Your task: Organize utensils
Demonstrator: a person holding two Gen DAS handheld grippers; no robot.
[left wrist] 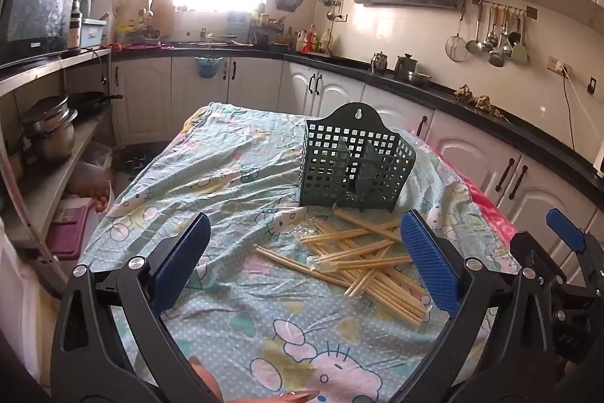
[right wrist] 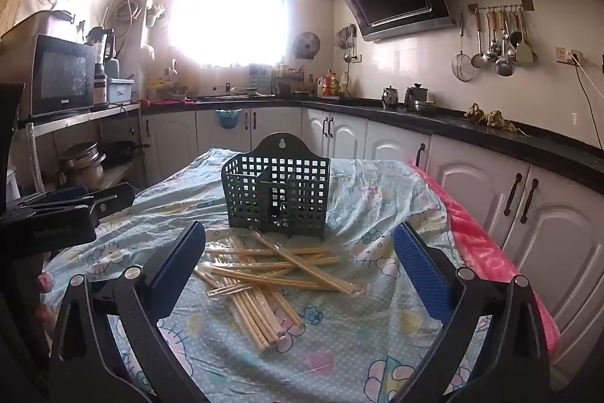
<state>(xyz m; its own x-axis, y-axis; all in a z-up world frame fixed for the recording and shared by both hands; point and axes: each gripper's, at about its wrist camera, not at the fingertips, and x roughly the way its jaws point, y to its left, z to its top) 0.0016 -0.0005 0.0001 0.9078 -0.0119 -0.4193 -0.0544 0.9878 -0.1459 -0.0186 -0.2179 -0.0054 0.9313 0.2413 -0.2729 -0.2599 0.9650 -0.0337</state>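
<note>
A loose pile of wooden chopsticks (left wrist: 362,259) lies on the patterned tablecloth (left wrist: 226,176), just in front of a dark green perforated utensil basket (left wrist: 355,165) that stands upright. My left gripper (left wrist: 305,248) is open and empty, above the cloth, left of the pile. My right gripper (right wrist: 300,252) is open and empty, held over the near end of the chopsticks (right wrist: 271,274), with the basket (right wrist: 277,186) beyond. The right gripper shows at the right edge of the left wrist view (left wrist: 566,225), and the left gripper at the left edge of the right wrist view (right wrist: 68,203).
The table (right wrist: 490,252) has a pink cover showing along its right edge. White cabinets with a black counter (right wrist: 490,127) wrap behind and to the right. Shelves with a microwave (right wrist: 62,74) and pots (left wrist: 49,127) stand to the left.
</note>
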